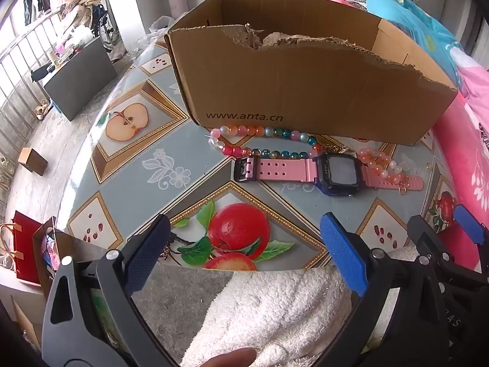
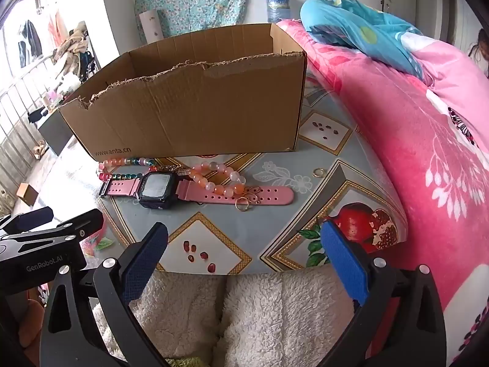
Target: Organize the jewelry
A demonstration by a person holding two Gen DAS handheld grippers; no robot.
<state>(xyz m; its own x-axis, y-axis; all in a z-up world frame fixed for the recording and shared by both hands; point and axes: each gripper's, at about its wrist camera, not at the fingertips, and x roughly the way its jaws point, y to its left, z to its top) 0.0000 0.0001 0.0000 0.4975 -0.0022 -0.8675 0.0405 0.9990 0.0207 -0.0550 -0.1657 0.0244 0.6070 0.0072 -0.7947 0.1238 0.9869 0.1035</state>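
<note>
A pink-strapped watch (image 1: 336, 172) (image 2: 157, 188) with a dark square face lies flat on the fruit-patterned table (image 1: 146, 159) (image 2: 275, 223), just in front of a torn cardboard box (image 1: 305, 85) (image 2: 195, 110). A multicoloured bead bracelet (image 1: 259, 140) (image 2: 128, 165) lies behind its left strap. An orange-pink bead bracelet (image 1: 379, 165) (image 2: 217, 177) drapes over its right strap, with small gold rings (image 2: 243, 205) beside it. A loose gold ring (image 2: 318, 172) lies farther right. My left gripper (image 1: 244, 244) (image 2: 58, 217) and right gripper (image 2: 244, 244) (image 1: 443, 229) hover open over the near table edge, both empty.
A pink flowered blanket (image 2: 428, 128) and a blue one (image 2: 351, 27) are heaped against the table's right side. White fluffy fabric (image 2: 259, 312) lies below the near edge. Left of the table the floor drops away, with a dark cabinet (image 1: 79, 82) and red bag (image 1: 27, 244).
</note>
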